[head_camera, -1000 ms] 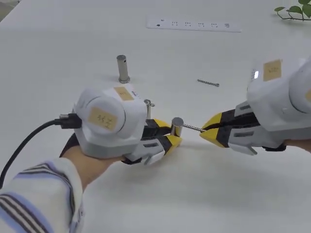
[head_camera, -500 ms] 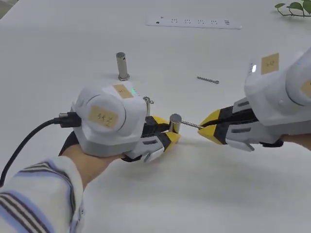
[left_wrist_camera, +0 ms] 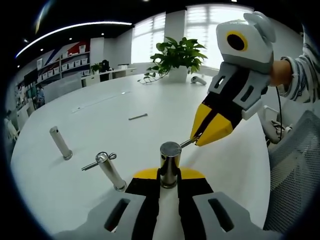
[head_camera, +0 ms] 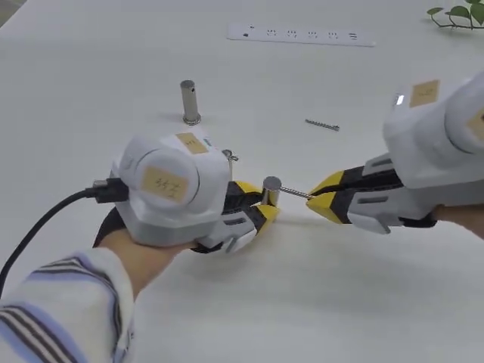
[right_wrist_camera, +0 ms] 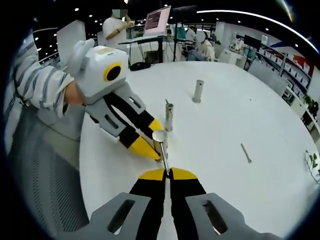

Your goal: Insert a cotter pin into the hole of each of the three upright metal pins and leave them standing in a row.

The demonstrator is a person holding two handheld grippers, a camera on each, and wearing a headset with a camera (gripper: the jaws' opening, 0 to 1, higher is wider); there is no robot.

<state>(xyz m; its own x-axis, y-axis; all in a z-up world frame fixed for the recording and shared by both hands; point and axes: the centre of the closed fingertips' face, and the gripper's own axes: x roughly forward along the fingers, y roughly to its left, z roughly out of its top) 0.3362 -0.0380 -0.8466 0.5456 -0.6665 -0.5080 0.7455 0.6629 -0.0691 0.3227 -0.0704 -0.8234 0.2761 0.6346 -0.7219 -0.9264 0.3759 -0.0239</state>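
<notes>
— What kind of place do we have here?

— We think it is an open-plan office. We are at a large white table [head_camera: 340,302], and near its far edge lies a power strip [head_camera: 301,35].

— And around the table?

— Beyond the table we see a desk [right_wrist_camera: 150,44] with a monitor [right_wrist_camera: 156,20] and a person [right_wrist_camera: 116,29] beside it. At the table's far end stands a potted plant [left_wrist_camera: 177,57], with tall windows [left_wrist_camera: 212,25] behind. Past the table there are shelves [left_wrist_camera: 75,67], next to it a mesh chair [left_wrist_camera: 295,175], above it a long ceiling light [left_wrist_camera: 75,29].
</notes>
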